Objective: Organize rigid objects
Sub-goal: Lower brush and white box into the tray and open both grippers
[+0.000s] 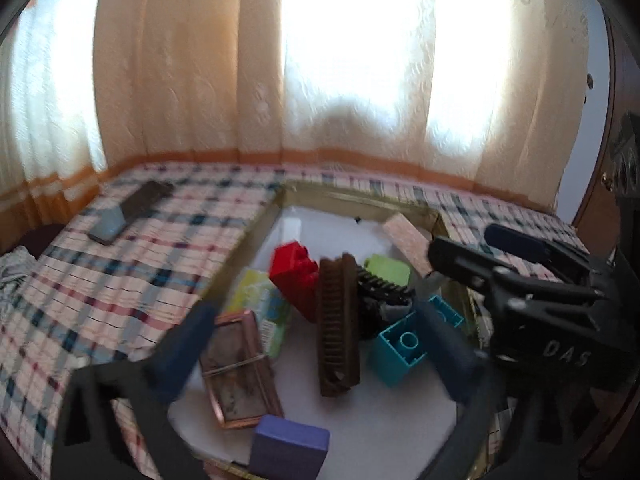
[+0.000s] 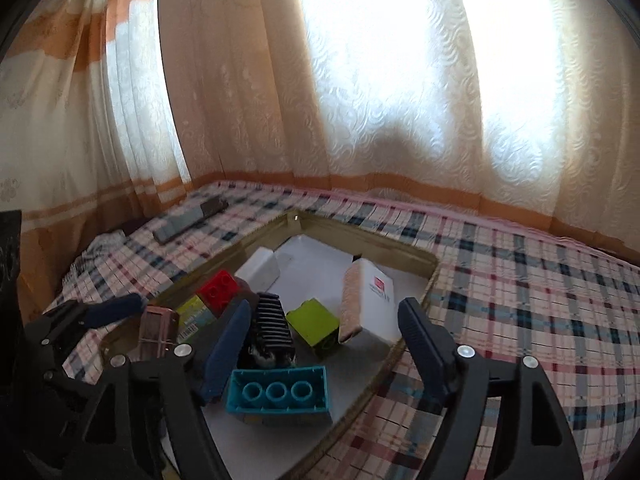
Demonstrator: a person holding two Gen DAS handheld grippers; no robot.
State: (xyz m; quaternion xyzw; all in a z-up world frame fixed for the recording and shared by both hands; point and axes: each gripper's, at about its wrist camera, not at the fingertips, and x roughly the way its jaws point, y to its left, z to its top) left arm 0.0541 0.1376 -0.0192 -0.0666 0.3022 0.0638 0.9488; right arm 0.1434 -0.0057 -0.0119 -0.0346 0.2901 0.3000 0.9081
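A shallow tray [image 1: 256,236] with a dull gold rim and a smooth white floor lies on a plaid woven cloth [image 1: 120,272] of pink, navy and cream; embossed cream curtains [image 1: 180,80] with an orange band hang behind.

In the left wrist view the left gripper [image 1: 320,340] hangs over the tray with its jaws spread wide and nothing between the padded blue fingers [image 1: 188,344]. Between them, at the middle, a ridged brown brush [image 1: 338,320] stands on edge. At 12 o'clock from it sits a studded red plastic brick [image 1: 294,276]; at 3 o'clock a hollow teal brick [image 1: 400,350], with a black toothed comb [image 1: 380,284] and a lime green block [image 1: 388,268] at 1 o'clock. At 9 o'clock lies a flat copper-framed glass case [image 1: 240,368], a printed yellow-green carton [image 1: 264,304] beyond it. A matte purple box [image 1: 288,450] sits at 6 o'clock, a speckled pink slab [image 1: 408,240] leans at the far rim.

The right gripper [image 2: 322,346] also stands parted and empty, its ribbed fingers [image 2: 420,340] flanking the tray's near part; the same gripper shows at 3 o'clock in the left view [image 1: 520,264]. A white rectangular box [image 2: 260,268] rests at the tray's 11 o'clock. On the cloth at 10 o'clock lie a grey slab [image 1: 108,226] and a dark bar [image 1: 146,196].
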